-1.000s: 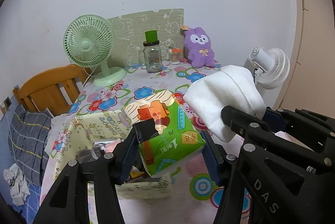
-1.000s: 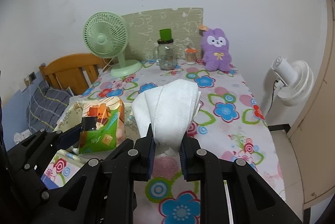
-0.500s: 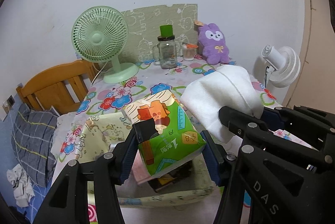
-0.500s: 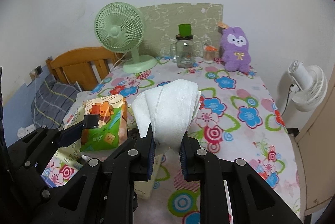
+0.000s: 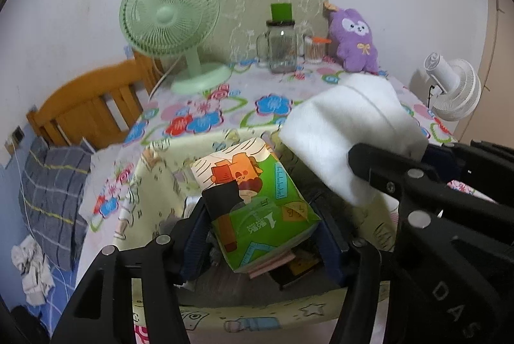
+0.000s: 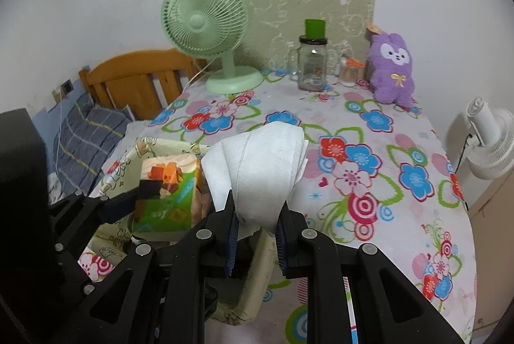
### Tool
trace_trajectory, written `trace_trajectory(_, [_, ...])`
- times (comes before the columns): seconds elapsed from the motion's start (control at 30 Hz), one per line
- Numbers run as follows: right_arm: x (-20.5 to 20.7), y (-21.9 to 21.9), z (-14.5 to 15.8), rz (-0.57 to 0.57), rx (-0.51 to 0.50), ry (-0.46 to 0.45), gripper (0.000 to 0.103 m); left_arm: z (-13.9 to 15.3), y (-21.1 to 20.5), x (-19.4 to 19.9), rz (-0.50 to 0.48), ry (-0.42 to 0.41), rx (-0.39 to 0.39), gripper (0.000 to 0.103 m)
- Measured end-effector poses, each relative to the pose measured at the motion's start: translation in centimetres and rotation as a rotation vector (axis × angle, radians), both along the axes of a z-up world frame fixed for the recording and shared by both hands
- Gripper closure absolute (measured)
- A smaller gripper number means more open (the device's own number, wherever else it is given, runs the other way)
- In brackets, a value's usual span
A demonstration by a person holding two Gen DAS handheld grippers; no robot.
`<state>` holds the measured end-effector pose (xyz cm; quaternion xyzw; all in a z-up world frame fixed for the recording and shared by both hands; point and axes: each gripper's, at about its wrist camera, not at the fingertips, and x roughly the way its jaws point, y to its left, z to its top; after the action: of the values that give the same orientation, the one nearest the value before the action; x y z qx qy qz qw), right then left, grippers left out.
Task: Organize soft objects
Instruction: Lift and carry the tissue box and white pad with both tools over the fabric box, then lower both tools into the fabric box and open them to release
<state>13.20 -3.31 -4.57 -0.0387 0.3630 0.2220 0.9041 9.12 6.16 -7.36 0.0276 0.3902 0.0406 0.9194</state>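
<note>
left tongs (image 5: 260, 234): jaws opening, tissue pack (image 5: 257, 202) between them, over fabric bin (image 5: 151, 183) | right tongs (image 6: 255, 228): clamped narrow on white cloth (image 6: 260, 164) | bin lower left on bench (image 6: 369, 183)

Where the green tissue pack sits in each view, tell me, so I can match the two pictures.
Left wrist view: the green tissue pack is low in the centre, between the left tool's opening jaws, above the fabric bin.
Right wrist view: it is at lower left, left of the white cloth held by the right tool.
Shared landmark: the green fan at the table's far edge.
</note>
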Motion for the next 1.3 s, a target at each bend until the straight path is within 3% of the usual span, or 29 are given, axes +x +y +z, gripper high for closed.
trace_trajectory(0.43, [0.5,3.0,-0.8,0.074,-0.001,0.03,0.08,-0.4,2.5,-0.6,0.032,0.01,-0.009,0.02])
trace_trajectory(0.6, [0.8,4.3,-1.5,0.103,0.008,0.062,0.078,-0.2,3.3,-1.0,0.053,0.005,-0.01,0.019])
trace_trajectory(0.7, [1.1,4.7,-1.9,0.117,0.021,0.086,0.072,-0.1,3.4,-1.0,0.055,0.006,-0.013,0.019])
trace_trajectory(0.83, [1.3,5.1,-2.4,0.142,0.03,0.127,0.044,0.2,3.1,-1.5,0.043,-0.006,-0.018,0.017])
trace_trajectory(0.93, [1.3,5.1,-2.7,0.14,0.027,0.138,0.034,0.2,2.7,-1.5,0.036,-0.011,-0.004,0.016])
trace_trajectory(1.3, [0.9,3.5,-2.3,0.1,0.001,0.117,0.025,0.4,1.5,-1.7,0.016,-0.026,0.006,0.014])
